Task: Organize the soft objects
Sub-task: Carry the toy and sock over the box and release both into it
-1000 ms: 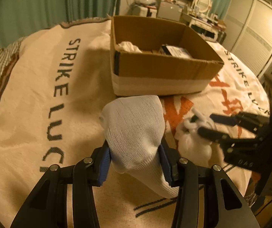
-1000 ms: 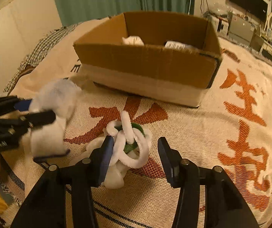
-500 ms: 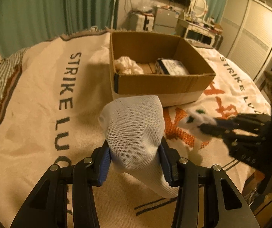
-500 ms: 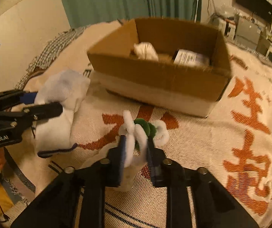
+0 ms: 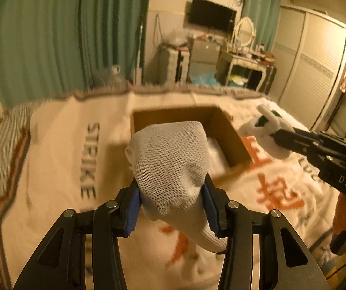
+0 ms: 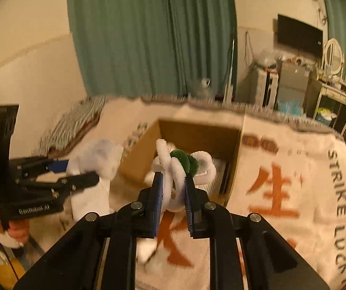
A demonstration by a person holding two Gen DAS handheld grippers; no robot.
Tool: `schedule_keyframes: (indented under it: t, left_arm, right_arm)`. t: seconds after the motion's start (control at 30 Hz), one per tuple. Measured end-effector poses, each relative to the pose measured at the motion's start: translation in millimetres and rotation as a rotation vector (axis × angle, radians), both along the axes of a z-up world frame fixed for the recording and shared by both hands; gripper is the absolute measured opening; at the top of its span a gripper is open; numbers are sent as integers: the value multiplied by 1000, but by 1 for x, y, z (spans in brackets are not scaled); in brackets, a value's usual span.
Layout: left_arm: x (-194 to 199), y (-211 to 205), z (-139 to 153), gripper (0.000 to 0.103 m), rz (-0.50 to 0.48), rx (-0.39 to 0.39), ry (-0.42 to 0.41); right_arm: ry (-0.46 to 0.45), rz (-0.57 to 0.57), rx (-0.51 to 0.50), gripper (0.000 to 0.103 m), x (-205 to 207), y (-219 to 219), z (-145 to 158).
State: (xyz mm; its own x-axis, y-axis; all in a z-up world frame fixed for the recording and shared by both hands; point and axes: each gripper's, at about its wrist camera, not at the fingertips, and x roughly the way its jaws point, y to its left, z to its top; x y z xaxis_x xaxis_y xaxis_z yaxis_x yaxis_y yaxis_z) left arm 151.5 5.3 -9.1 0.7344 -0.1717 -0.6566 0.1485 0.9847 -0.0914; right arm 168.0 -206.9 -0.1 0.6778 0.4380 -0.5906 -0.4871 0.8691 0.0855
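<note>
My left gripper (image 5: 171,188) is shut on a white sock (image 5: 173,166) and holds it up above the blanket, just short of the open cardboard box (image 5: 231,130). The sock also shows in the right wrist view (image 6: 95,166), with the left gripper (image 6: 76,171) at the left. My right gripper (image 6: 173,183) is shut on a white fluffy toy with green parts (image 6: 180,164) and holds it in the air in front of the box (image 6: 197,130). The toy (image 5: 265,130) and right gripper (image 5: 279,135) show at the right of the left wrist view.
The box sits on a bed covered by a cream blanket (image 5: 64,159) with orange and black lettering. White soft items (image 5: 215,152) lie inside the box. Green curtains (image 6: 148,36), a TV (image 5: 211,15) and a dresser (image 5: 248,60) stand beyond the bed.
Both grippers have risen from the blanket with their loads. The right gripper shut on the toy and lifted it. Both now look down toward the box from higher up.
</note>
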Motion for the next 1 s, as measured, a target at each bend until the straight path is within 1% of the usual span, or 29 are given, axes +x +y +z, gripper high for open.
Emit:
schedule_keyframes:
  t: [0.1, 0.23, 0.33, 0.43, 0.5, 0.53, 0.57, 0.6, 0.63, 0.67, 0.7, 0.73, 0.77, 0.8, 0.9, 1.0]
  left_arm:
    - [28, -9, 8, 45, -1, 71, -54]
    - [70, -17, 3, 45, -27, 91, -72]
    - [104, -18, -17, 45, -18, 95, -50]
    - [122, -18, -38, 45, -10, 118, -21]
    - [133, -17, -53, 45, -3, 107, 11]
    - [135, -19, -58, 46, -8, 93, 26]
    - [136, -20, -62, 49, -10, 94, 33]
    - [136, -22, -65, 50, -6, 109, 28]
    - [135, -26, -67, 54, -2, 137, 24]
    - [134, -30, -68, 61, 3, 163, 22]
    - [132, -33, -69, 67, 12, 190, 16]
    - [130, -35, -68, 80, 15, 200, 6]
    - [126, -36, -65, 86, 20, 200, -12]
    - [122, -36, -60, 86, 26, 192, -28]
    - [111, -32, -42, 86, 36, 169, -41]
    - [91, -28, -11, 86, 53, 172, -77]
  right_arm:
    - [-32, -8, 4, 16, 25, 5, 13]
    - [-38, -23, -5, 16, 70, 14, 11]
    - [-10, -35, -20, 16, 110, 24, -5]
    - [7, -45, -44, 16, 136, 32, -25]
    - [25, -55, -48, 17, 149, 34, -35]
    - [40, -60, -43, 17, 154, 34, -41]
    - [54, -68, -41, 19, 159, 34, -45]
    - [65, -77, -42, 23, 162, 33, -49]
    - [73, -89, -46, 23, 165, 33, -53]
    - [82, -100, -47, 30, 166, 32, -56]
    - [88, -109, -42, 39, 167, 30, -58]
    - [88, -115, -41, 43, 167, 29, -59]
    - [82, -120, -44, 50, 165, 28, -58]
    - [73, -127, -43, 54, 163, 27, -56]
    - [56, -140, -39, 55, 153, 20, -42]
    - [33, -150, -47, 55, 136, 13, -17]
